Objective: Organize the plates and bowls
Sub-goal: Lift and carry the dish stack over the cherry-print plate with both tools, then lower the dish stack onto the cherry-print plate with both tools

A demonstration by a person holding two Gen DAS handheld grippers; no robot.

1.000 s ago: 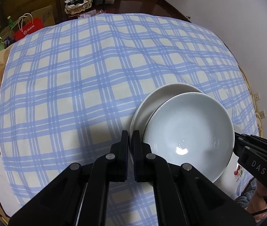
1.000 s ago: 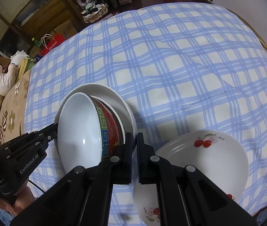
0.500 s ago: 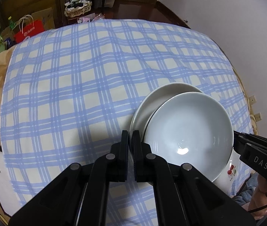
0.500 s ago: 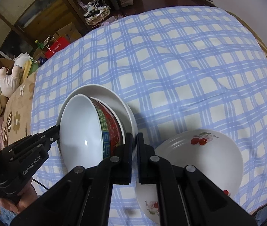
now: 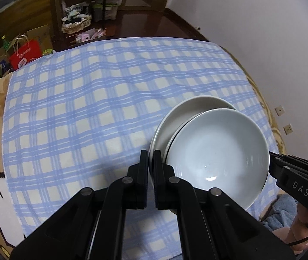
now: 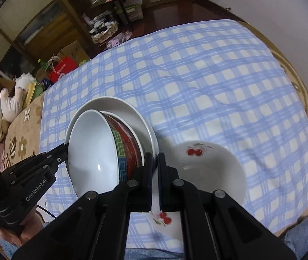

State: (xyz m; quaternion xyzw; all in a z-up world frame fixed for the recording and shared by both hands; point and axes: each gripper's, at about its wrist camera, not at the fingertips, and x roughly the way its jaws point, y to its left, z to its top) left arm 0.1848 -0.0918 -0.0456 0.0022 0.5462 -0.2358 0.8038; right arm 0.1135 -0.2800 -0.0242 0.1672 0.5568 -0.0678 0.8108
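Observation:
A white plate [image 5: 186, 110] carries a bowl [image 5: 219, 149] that is white inside and red-patterned outside [image 6: 130, 143]. Both are held in the air above the blue checked cloth [image 5: 84, 112]. My left gripper [image 5: 151, 158] is shut on the plate's left rim. My right gripper [image 6: 155, 158] is shut on the plate's [image 6: 123, 106] opposite rim. Each gripper shows at the edge of the other view: the right gripper [image 5: 272, 158] and the left gripper [image 6: 65, 148]. A second white plate with cherries [image 6: 210, 169] lies on the cloth below my right gripper, blurred.
The checked cloth [image 6: 208, 75] covers a wide soft surface with a brown flowered blanket [image 6: 19, 143] along its left side. Beyond the far edge stand a red bag [image 5: 25, 52], a basket [image 5: 76, 25] and wooden shelves [image 6: 115, 2]. A white wall [image 5: 262, 32] is on the right.
Both grippers have risen together with the plate and bowl. The cloth looks farther away, and the cherry plate has dropped out of the left wrist view.

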